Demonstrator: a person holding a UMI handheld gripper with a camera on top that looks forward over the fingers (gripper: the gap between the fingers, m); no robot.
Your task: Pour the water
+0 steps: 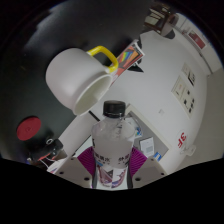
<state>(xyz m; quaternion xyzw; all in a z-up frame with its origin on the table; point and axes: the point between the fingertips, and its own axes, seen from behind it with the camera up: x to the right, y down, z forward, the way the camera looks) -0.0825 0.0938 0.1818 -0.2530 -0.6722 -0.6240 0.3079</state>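
Observation:
A clear plastic water bottle (112,140) with a black cap and a pink-and-white label sits between my fingers, both magenta pads (88,160) pressing on its sides. My gripper (112,172) is shut on it and holds it tilted, well above the table. Just beyond the cap lies a white cup (76,78) with a yellow handle (104,56), its wide mouth facing the bottle's top. The bottle's lower part is hidden below my fingers.
The white table (170,90) spreads beyond, with a wall socket plate (185,90) and papers or packets (135,55) by the cup. A red round object (30,128) sits off the dark side. Small items clutter the table's far end (165,22).

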